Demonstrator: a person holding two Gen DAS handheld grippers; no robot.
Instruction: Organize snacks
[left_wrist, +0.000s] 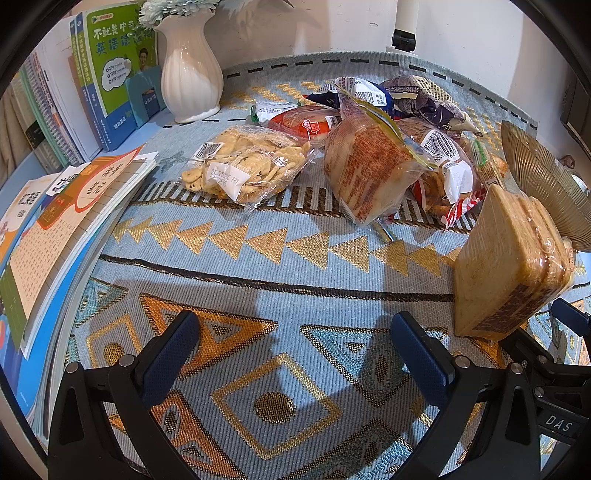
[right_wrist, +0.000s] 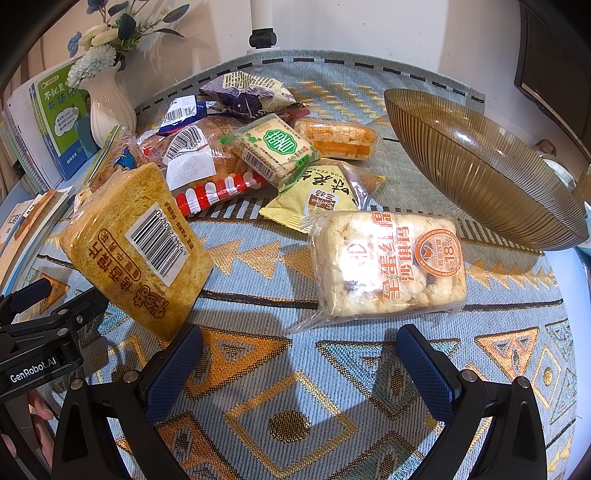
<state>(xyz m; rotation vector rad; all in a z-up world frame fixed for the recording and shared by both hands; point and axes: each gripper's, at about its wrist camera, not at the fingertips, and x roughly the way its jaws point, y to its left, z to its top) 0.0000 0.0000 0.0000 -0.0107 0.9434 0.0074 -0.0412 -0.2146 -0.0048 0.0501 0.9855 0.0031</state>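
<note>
Several wrapped snacks lie in a pile (left_wrist: 388, 155) on the patterned cloth. A clear bag of crackers (left_wrist: 243, 166) lies left of it. A brown toast-slice pack (left_wrist: 506, 266) stands tilted at the right of the left wrist view and at the left of the right wrist view (right_wrist: 140, 251). A white rice-puff cake pack (right_wrist: 388, 266) lies just ahead of my right gripper (right_wrist: 299, 369), which is open and empty. My left gripper (left_wrist: 291, 354) is open and empty over bare cloth. A ribbed brown glass bowl (right_wrist: 476, 166) stands tilted at the right.
A white vase (left_wrist: 190, 74) with flowers and upright books (left_wrist: 110, 74) stand at the back left. Flat booklets (left_wrist: 55, 236) are stacked at the left edge. The other gripper's body (right_wrist: 40, 332) shows low left in the right wrist view.
</note>
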